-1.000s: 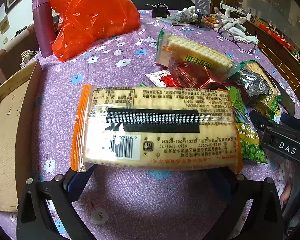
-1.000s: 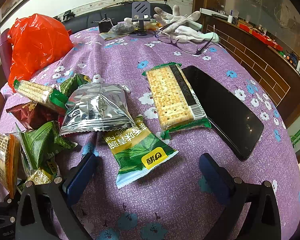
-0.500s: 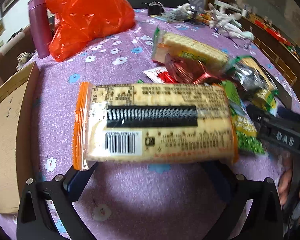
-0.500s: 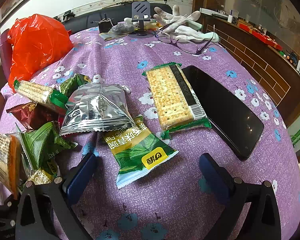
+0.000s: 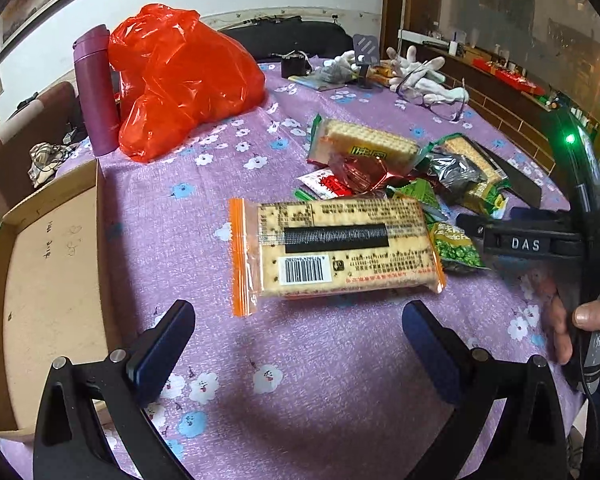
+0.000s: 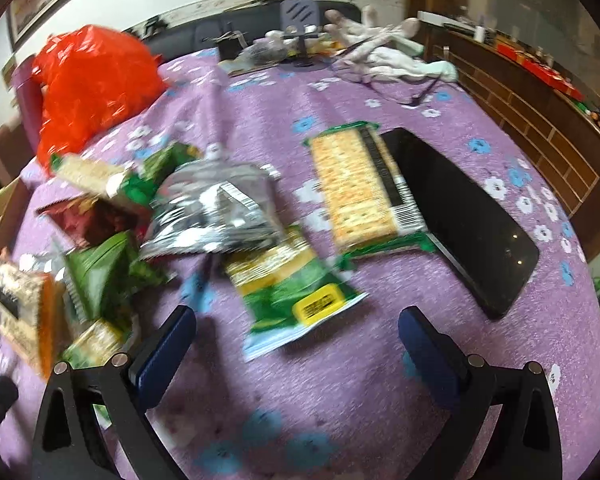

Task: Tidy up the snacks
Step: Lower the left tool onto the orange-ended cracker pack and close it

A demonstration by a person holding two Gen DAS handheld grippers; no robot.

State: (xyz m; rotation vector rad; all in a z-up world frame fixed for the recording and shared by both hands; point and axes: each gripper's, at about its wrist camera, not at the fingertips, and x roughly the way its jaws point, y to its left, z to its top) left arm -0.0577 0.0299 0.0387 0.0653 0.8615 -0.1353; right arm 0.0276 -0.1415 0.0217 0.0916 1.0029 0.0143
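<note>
An orange-edged cracker pack (image 5: 332, 250) lies flat on the purple cloth, barcode side up, just beyond my open, empty left gripper (image 5: 296, 340); it also shows at the left edge of the right wrist view (image 6: 20, 308). Behind it is a heap of snacks: a green-ended cracker pack (image 5: 364, 146), a red foil bag (image 5: 360, 172), green pea bags (image 5: 456, 248). My right gripper (image 6: 296, 344) is open and empty, hovering before a green-yellow snack bag (image 6: 292, 284), a silver bag (image 6: 216, 212) and another cracker pack (image 6: 364, 188).
A shallow cardboard box (image 5: 40, 264) lies at the left. A red plastic bag (image 5: 180, 76) and a purple flask (image 5: 96, 88) stand behind. A black phone (image 6: 460, 216) lies right of the crackers. White gloves (image 6: 384, 52) and glasses are at the far edge.
The orange-edged cracker pack has left my left gripper and now lies on the cloth; the left gripper has pulled back and risen. The right view has shifted slightly and is blurred.
</note>
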